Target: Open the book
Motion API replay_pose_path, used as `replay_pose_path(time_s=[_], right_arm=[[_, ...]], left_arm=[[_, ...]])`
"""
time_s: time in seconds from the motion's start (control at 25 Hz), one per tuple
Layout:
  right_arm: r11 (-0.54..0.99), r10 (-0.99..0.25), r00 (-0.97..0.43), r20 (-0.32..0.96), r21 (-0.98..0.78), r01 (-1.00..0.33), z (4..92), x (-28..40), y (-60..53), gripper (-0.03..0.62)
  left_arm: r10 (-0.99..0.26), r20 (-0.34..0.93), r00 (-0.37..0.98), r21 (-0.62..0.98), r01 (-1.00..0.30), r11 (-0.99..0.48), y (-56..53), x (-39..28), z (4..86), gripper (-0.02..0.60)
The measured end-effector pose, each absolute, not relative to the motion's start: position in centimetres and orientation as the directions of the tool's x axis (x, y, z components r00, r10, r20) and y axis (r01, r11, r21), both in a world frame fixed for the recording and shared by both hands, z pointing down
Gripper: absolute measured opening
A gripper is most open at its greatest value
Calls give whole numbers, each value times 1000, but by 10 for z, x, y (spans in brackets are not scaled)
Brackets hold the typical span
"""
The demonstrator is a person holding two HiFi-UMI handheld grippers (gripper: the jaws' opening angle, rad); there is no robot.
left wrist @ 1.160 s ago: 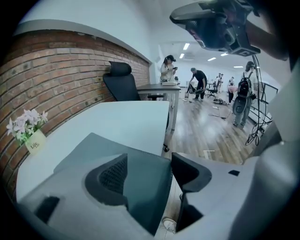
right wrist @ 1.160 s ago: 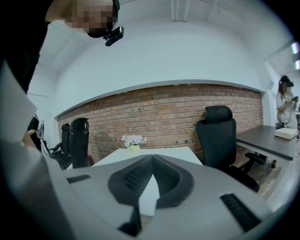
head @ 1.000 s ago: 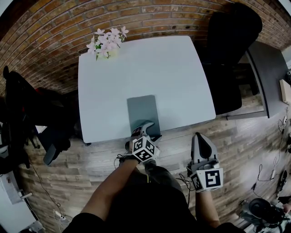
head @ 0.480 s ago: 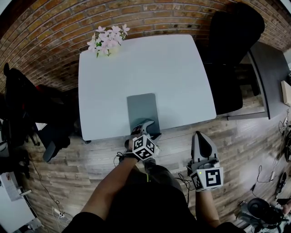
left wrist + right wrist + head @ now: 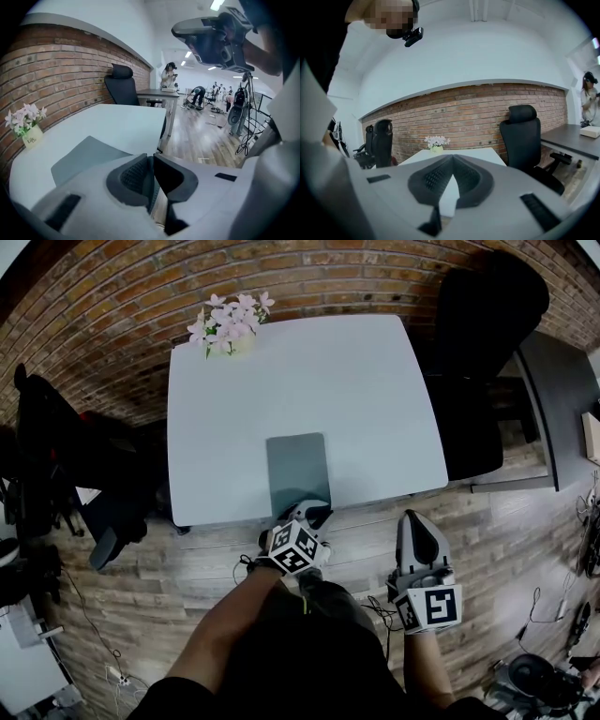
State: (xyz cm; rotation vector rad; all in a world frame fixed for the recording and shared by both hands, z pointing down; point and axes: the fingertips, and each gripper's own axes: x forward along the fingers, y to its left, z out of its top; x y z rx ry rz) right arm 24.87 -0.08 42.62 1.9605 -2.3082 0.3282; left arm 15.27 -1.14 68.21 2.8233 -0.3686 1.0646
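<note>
A thin grey-blue book (image 5: 296,470) lies shut on the white table (image 5: 309,381), close to its near edge. In the left gripper view the book (image 5: 86,154) spreads out to the left of the jaws. My left gripper (image 5: 305,511) is at the book's near edge. Its jaws are closing and stand almost together (image 5: 153,161), with a thin grey-blue sliver, which looks like the cover's edge, pinched between the pads. My right gripper (image 5: 415,519) hangs off the table's near right, over the floor. It is shut (image 5: 452,163) and holds nothing.
A small pot of pink flowers (image 5: 230,324) stands at the table's far left corner. A black office chair (image 5: 483,306) is at the far right, with a dark desk (image 5: 558,399) beyond it. More dark chairs stand at the left, by the brick wall.
The left gripper's jaws, wide open at the book's near edge before, have come together there. The right gripper has not moved.
</note>
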Motion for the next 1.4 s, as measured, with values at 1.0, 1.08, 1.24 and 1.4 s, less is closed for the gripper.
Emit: replay_pose_path(time_s=[1.0,1.08,1.24,1.4], right_arm=[[271,-942,-287,173,-111,-956,417,202,-16,11],[273,-939,-287,187,-101,-957,420,202,-16,11],[292,-932,-305,193,-96,-952,420,194,-19,11],[314,-925,-325,196,-89,-945,420,184,-25,12]], left_arm=[[-544,257,798,441,-598,-669,-59,59,565,38],[-602,212,769,477,-620,-624,-63,40,551,38],[-678,177,714,490,-661,-568,-68,3,536,38],[-755,145,639,550,-686,-475,-73,-39,533,38]])
